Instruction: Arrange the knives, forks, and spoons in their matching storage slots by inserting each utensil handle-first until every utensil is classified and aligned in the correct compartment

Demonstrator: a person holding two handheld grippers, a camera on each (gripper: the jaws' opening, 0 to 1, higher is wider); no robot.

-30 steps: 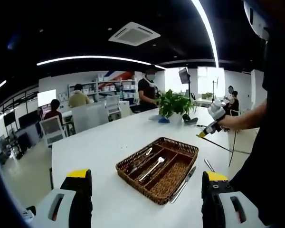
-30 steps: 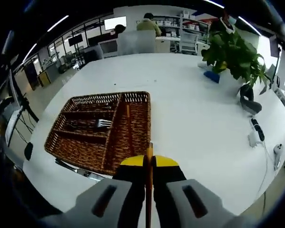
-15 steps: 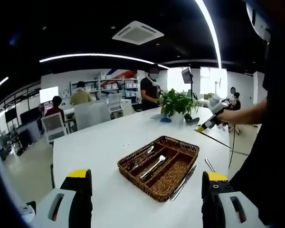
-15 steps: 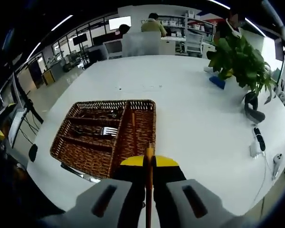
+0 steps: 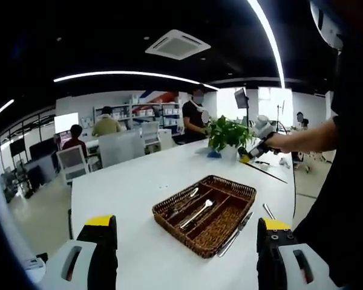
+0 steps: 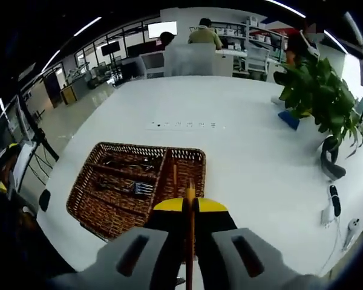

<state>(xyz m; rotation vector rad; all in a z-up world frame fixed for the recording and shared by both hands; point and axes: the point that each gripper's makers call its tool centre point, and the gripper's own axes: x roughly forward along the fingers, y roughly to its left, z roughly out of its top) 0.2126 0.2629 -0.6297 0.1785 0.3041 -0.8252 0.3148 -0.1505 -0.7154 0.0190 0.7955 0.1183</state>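
Several pieces of cutlery lie in the woven basket (image 5: 207, 214), which sits on the white table (image 5: 127, 199): in the left gripper view a fork (image 5: 196, 212) rests along a middle slot and a spoon (image 5: 187, 196) in the slot beyond it. In the right gripper view the same basket (image 6: 97, 205) shows its long compartments running sideways, with the fork (image 6: 133, 188) lying flat in one of them. A knife (image 5: 235, 231) lies on the table just beside the basket's near edge, and a second utensil (image 5: 267, 210) lies on the table a little further out; its kind is too small to tell.

The right gripper (image 6: 190, 206) is clamped tight on a thin orange-edged utensil (image 6: 189, 241), held on edge between the jaws, its tip above the basket's end compartment. Its kind cannot be told from this angle. In the left gripper view that same gripper (image 5: 258, 147) is held out high over the table by a person's arm.

The left gripper (image 5: 187, 232) stands wide apart, gripping nothing, above the table on the near side of the basket.

A potted plant (image 5: 225, 134) stands at the table's far end.
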